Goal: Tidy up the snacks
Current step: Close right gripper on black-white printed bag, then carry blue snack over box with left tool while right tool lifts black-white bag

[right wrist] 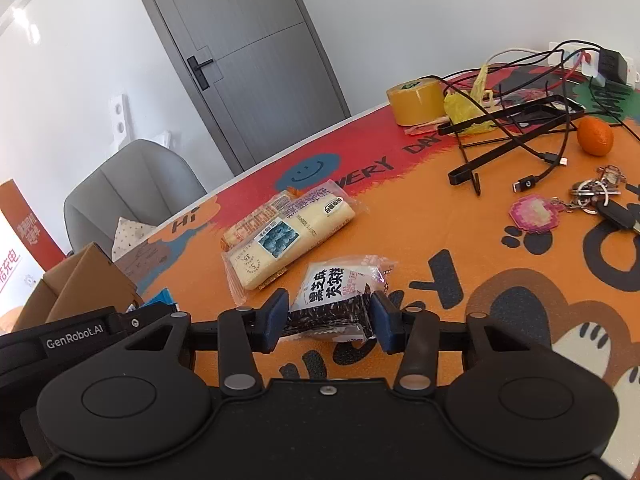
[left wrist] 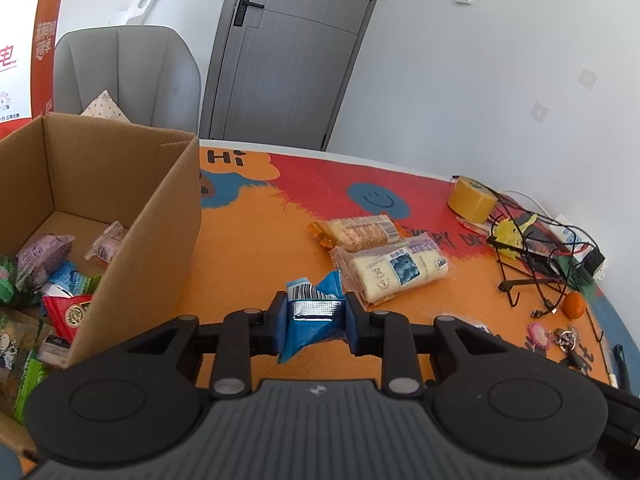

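Note:
My left gripper [left wrist: 315, 312] is shut on a blue and silver snack packet [left wrist: 310, 320], held above the orange mat just right of the open cardboard box [left wrist: 160, 240], which holds several wrapped snacks. My right gripper [right wrist: 329, 312] is shut on a black sesame snack pack [right wrist: 332, 300] low over the mat. Two long snack packs lie on the mat: a white bread pack [left wrist: 394, 274] [right wrist: 280, 240] and a biscuit pack behind it [left wrist: 356, 232] [right wrist: 250, 224].
A yellow tape roll [right wrist: 416, 100], black wire rack and cables [right wrist: 520, 120], an orange [right wrist: 595, 135], keys with a pink charm [right wrist: 536, 214] and a power strip [right wrist: 600, 60] crowd the right side. A grey chair [left wrist: 128, 76] stands behind the box.

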### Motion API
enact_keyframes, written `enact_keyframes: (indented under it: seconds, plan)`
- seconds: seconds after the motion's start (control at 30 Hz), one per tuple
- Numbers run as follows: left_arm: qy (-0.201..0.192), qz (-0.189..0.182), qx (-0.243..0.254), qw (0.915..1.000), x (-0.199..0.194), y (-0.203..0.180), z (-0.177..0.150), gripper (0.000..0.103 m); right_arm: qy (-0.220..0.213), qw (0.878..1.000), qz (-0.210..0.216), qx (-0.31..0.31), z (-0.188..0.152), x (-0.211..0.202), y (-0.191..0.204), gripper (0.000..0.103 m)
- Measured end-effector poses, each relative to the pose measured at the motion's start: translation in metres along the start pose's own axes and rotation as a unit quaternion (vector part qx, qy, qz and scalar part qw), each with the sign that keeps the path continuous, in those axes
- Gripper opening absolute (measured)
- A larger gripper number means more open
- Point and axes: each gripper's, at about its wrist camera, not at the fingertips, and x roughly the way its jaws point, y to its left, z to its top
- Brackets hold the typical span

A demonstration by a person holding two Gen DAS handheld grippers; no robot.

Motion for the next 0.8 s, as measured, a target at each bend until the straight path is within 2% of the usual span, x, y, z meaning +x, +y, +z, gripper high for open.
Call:
enact_keyframes:
  seconds: [0.3,0.8]
  plan:
    - [-0.022,-0.011,-0.005,0.9997,-0.021,0.004,0.005,0.028,-0.011,1.0,0.003,0.006,-0.005,-0.014,0.001,0.043]
    - [-0.069,-0.011,-0.031,0.9971,-0.059,0.033,0.031,0.028,-0.052,0.998,0.037,-0.016,0.01,-0.037,0.041,0.04]
